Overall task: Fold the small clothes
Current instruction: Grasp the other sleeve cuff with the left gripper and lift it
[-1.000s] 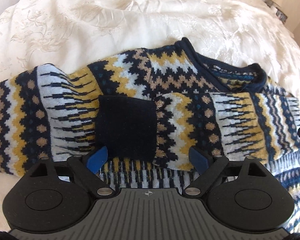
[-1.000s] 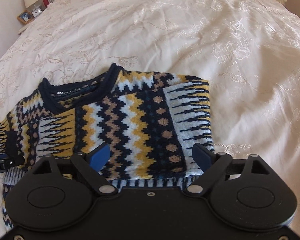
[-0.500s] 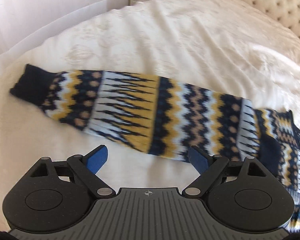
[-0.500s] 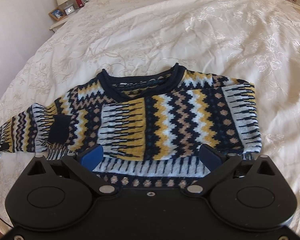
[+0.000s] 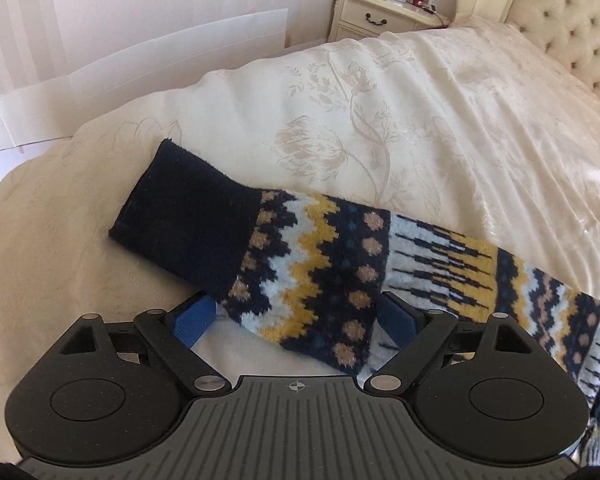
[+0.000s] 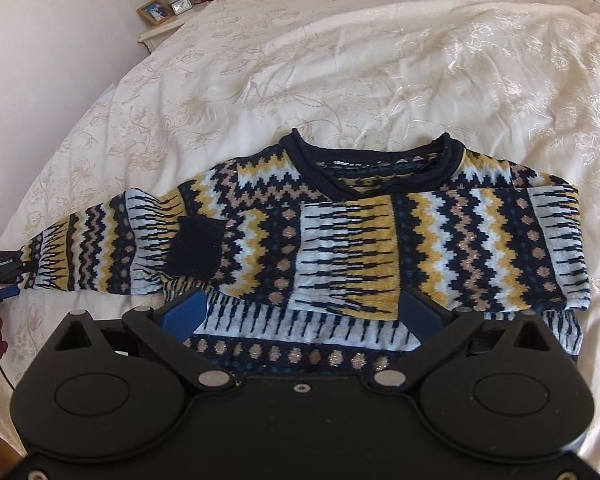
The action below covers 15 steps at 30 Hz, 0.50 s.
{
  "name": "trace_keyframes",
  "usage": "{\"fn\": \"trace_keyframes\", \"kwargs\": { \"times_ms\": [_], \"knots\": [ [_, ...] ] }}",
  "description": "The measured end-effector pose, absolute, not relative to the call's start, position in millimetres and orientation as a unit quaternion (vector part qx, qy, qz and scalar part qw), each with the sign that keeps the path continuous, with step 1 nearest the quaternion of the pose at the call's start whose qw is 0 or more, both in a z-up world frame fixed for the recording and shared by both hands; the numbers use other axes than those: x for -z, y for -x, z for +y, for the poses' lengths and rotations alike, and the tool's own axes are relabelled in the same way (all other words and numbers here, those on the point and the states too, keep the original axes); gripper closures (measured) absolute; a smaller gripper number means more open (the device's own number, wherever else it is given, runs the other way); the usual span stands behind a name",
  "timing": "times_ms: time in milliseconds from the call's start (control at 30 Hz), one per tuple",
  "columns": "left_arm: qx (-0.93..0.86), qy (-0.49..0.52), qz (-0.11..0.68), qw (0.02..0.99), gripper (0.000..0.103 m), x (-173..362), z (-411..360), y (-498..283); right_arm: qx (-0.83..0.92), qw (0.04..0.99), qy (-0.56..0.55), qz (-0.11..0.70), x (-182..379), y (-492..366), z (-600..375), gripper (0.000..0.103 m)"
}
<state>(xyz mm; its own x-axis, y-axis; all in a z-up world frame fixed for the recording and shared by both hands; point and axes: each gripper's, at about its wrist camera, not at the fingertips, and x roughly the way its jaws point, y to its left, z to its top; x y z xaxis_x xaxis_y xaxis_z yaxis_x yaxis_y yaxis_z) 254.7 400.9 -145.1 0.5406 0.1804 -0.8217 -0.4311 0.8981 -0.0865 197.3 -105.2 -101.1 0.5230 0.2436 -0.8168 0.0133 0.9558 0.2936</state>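
Bed (image 6: 340, 60) with cream floral cover fills both views; nightstand (image 5: 376, 12) at upper centre of the left view. Patterned jumper (image 6: 380, 240) lies flat mid-frame, one sleeve folded across its chest. The other sleeve (image 5: 320, 268) stretches out, navy cuff (image 5: 188, 220) centre-left. Left gripper (image 5: 296, 316) fingers spread, straddling that sleeve. Right gripper (image 6: 300, 312) fingers spread above the hem.

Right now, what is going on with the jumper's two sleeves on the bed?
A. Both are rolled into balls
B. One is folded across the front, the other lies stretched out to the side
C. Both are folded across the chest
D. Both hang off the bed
B: one sleeve lies across the sweater, its dark cuff on the body; the other sleeve stretches out flat on the bedspread.
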Motion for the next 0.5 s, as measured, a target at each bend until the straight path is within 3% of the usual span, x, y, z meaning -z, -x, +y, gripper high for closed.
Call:
{"fn": "trace_keyframes", "kwargs": {
  "times_ms": [100,200,267,300,500],
  "knots": [
    [-0.183,0.162,0.432,0.868,0.018,145,409,-259,-0.078,0.860,-0.125,0.488,101,-197,-96,0.001],
    [-0.197,0.198,0.423,0.862,0.053,142,420,-259,-0.085,0.858,-0.121,0.492,103,-198,-91,0.001],
    [-0.200,0.220,0.425,0.855,0.090,141,427,-257,-0.088,0.856,-0.122,0.494,105,-198,-89,0.001],
    [-0.204,0.225,0.419,0.855,0.096,138,428,-255,-0.089,0.856,-0.124,0.494,105,-198,-90,0.001],
    [-0.190,0.181,0.382,0.886,0.097,95,403,-240,-0.102,0.853,-0.127,0.496,109,-196,-94,0.001]
  ]
}}
